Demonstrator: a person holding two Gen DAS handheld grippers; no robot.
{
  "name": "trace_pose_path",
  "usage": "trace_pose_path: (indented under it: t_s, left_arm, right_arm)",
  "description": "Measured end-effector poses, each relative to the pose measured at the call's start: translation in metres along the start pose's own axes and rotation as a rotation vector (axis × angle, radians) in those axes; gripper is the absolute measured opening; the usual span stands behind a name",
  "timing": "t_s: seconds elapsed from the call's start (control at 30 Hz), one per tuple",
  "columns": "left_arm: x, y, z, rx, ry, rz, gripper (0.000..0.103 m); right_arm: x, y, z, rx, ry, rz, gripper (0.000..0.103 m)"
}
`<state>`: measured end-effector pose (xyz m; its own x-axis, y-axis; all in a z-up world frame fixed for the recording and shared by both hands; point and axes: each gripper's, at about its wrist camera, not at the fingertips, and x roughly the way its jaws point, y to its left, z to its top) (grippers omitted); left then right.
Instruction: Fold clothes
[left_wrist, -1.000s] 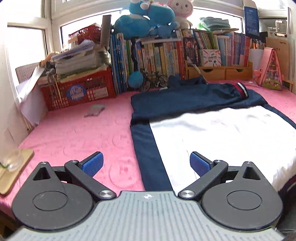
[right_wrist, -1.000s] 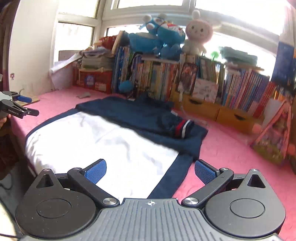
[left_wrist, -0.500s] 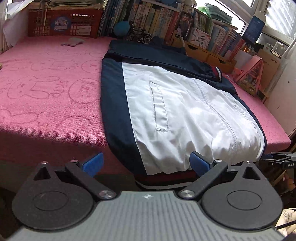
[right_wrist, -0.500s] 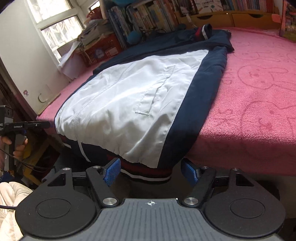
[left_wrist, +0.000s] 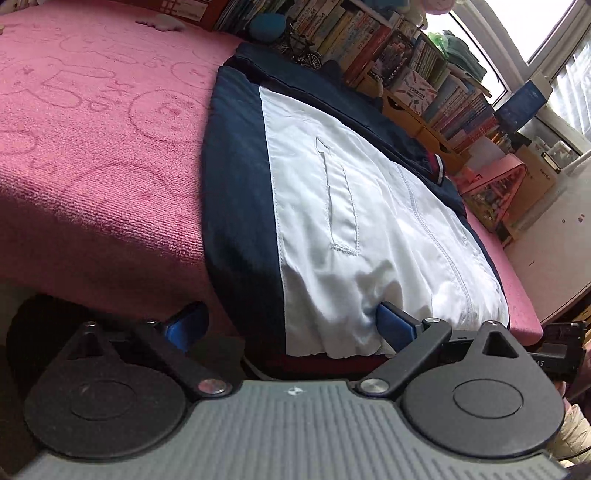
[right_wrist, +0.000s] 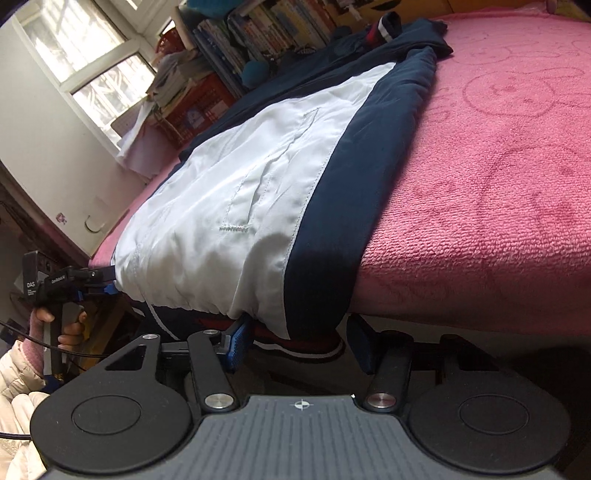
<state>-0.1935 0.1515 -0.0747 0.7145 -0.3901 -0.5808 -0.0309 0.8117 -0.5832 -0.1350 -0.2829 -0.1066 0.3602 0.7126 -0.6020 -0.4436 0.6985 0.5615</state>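
Left wrist view first: our left gripper (left_wrist: 288, 325) sits low at the near edge of the bed (left_wrist: 92, 166), fingers spread wide and just now narrowing. The hem of the jacket (left_wrist: 332, 221) lies between them. One blue pad pokes into the white fabric near the hem; the other is off to the side under the bed's edge, clear of the cloth — no grip yet.

Right wrist view: our right gripper (right_wrist: 295, 343) is at the jacket's other hem corner, fingers about half closed and just now drawing in. The striped red and navy waistband (right_wrist: 295, 343) hangs between the pads. One pad touches the white panel's lower edge; the other stands apart, so nothing is pinched here either.

Beyond the fingers the jacket lies flat, zipped front up, white middle with navy side bands. Its hem droops over the bed edge toward us; the collar end lies far off toward the row of books (left_wrist: 369, 40).

Step in hand, as we judge it: taking hold of both hem corners for a first fold. Next move calls for closing both pairs firmly on the waistband, then lifting together and carrying the hem evenly toward the collar — uneven lift would skew the fold.
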Motion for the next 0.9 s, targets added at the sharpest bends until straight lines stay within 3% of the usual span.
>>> trace_pose_path:
  t_s: [0.07, 0.17, 0.33, 0.5, 0.6, 0.7, 0.8, 0.9]
  left_arm:
    - [-0.003, 0.002, -0.002, -0.023, -0.005, -0.04, 0.067]
    - [-0.015, -0.009, -0.002, 0.026, 0.004, -0.035, 0.058]
    - [-0.044, -0.032, 0.007, 0.047, -0.009, -0.152, 0.056]
    - [-0.042, -0.045, 0.04, 0.056, -0.096, -0.326, 0.056]
    - [-0.014, -0.045, 0.06, 0.06, -0.107, -0.322, 0.057]
    - [0.01, -0.042, 0.07, 0.066, -0.106, -0.277, 0.057]
    - [0.022, -0.041, 0.071, 0.087, -0.092, -0.224, 0.058]
    - [0.017, -0.045, 0.069, 0.155, -0.108, -0.168, 0.066]
  right_arm:
    - [-0.003, 0.0, -0.002, 0.011, -0.001, 0.012, 0.048]
    - [-0.011, 0.003, -0.005, 0.03, 0.009, 0.047, 0.043]
    - [-0.046, 0.028, 0.001, 0.071, -0.034, 0.218, 0.04]
    - [-0.076, 0.048, 0.043, 0.023, -0.218, 0.331, 0.04]
    - [-0.058, 0.034, 0.078, 0.036, -0.237, 0.317, 0.04]
    - [-0.021, 0.014, 0.103, 0.136, -0.208, 0.265, 0.039]
    - [0.016, 0.001, 0.117, 0.223, -0.209, 0.195, 0.032]
    - [0.035, 0.008, 0.117, 0.179, -0.198, 0.111, 0.031]
